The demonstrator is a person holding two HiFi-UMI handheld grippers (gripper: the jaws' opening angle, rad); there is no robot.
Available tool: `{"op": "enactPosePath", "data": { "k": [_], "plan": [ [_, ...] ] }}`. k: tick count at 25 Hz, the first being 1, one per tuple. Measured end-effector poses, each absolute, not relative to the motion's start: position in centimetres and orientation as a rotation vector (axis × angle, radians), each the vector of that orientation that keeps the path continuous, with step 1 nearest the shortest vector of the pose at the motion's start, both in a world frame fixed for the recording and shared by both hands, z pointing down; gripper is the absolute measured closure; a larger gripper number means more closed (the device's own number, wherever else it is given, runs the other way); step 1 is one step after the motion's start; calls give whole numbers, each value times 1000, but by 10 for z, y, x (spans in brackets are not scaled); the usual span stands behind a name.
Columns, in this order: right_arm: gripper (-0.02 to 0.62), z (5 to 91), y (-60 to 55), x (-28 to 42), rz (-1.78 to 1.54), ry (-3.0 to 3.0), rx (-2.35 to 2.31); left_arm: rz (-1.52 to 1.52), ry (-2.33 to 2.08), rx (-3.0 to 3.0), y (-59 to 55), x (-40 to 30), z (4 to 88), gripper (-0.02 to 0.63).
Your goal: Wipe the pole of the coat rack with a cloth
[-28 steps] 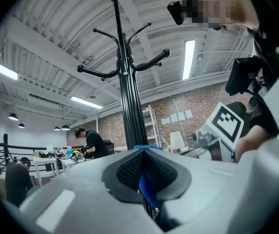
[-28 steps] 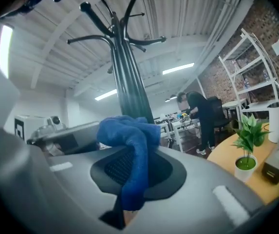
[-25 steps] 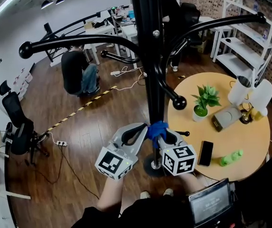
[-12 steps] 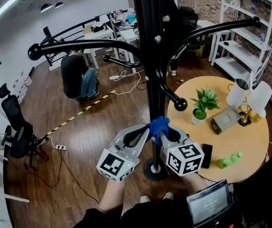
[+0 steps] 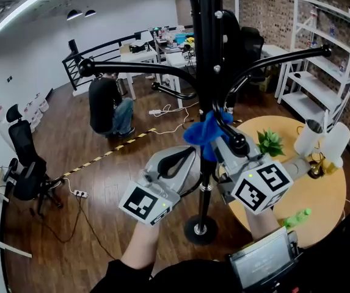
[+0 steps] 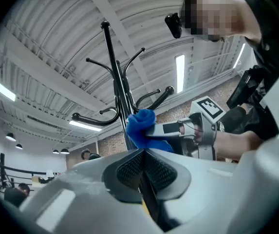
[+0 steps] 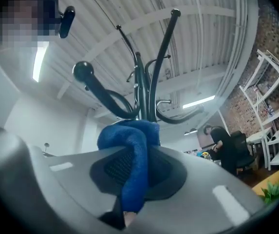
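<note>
Cloth (image 7: 129,140), blue and soft, bunched in a wad: it runs down between the two ribbed pads of the right claw (image 7: 137,152), which is clamped on it. The loose end bulges past the tips. My reading is that the wad leads so that fabric meets the metal, not the claw's plastic.

- In the head view the wad sits against the black metal pole of the coat rack (image 5: 206,72), on the near side. It is below where the long curved black arms (image 5: 144,67) branch off and well above the round black base (image 5: 200,229).
- Left claw (image 6: 141,155): pads closed together, nothing visible between them. Its tips point at the pole just beside it, lower than the cloth. I cannot tell whether they touch. Likely placed there to steady the rack against the push of the wipe; it holds no cloth.
- Both claws tilt upward along the pole; each gripper view looks up the shaft to the ceiling.
- Judged stage: mid-wipe, upper part of the pole. The lower shaft is bare of cloth.
- Risk: the short hook ending in a ball sits close by the right claw and could snag the fabric.
- Round wooden table (image 5: 321,194) stands to the right of the base, not involved.
</note>
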State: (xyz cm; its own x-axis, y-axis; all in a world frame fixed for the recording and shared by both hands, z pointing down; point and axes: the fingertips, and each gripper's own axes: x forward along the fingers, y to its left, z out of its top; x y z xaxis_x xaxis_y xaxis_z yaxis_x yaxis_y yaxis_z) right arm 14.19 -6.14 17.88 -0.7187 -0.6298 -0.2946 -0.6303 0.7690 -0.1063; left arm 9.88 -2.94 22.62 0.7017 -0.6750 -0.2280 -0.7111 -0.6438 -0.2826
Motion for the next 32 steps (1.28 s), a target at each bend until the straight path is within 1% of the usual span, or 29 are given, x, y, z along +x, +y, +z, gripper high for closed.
{"op": "enactPosePath", "data": {
  "k": [4,10,17,21,28,32],
  "plan": [
    [545,159,-61,138,48,2634,-948,162,1077,-2524,-27,96,211,603],
    [545,177,-60,137,46,2664,-982,190,1100,-2505,-26,89,207,603],
    [543,254,-62,135,-101,2730,-1068,95,1121,-2573,-32,86,255,603],
    [544,305,-64,135,-187,2782,-1172,145,1153,-2631,-36,85,273,603],
    [543,406,-64,135,-401,2879,-1328,123,1151,-2690,-35,88,301,603],
    [543,449,-64,135,-516,2920,-1392,93,1143,-2710,-33,89,311,603]
  ]
}}
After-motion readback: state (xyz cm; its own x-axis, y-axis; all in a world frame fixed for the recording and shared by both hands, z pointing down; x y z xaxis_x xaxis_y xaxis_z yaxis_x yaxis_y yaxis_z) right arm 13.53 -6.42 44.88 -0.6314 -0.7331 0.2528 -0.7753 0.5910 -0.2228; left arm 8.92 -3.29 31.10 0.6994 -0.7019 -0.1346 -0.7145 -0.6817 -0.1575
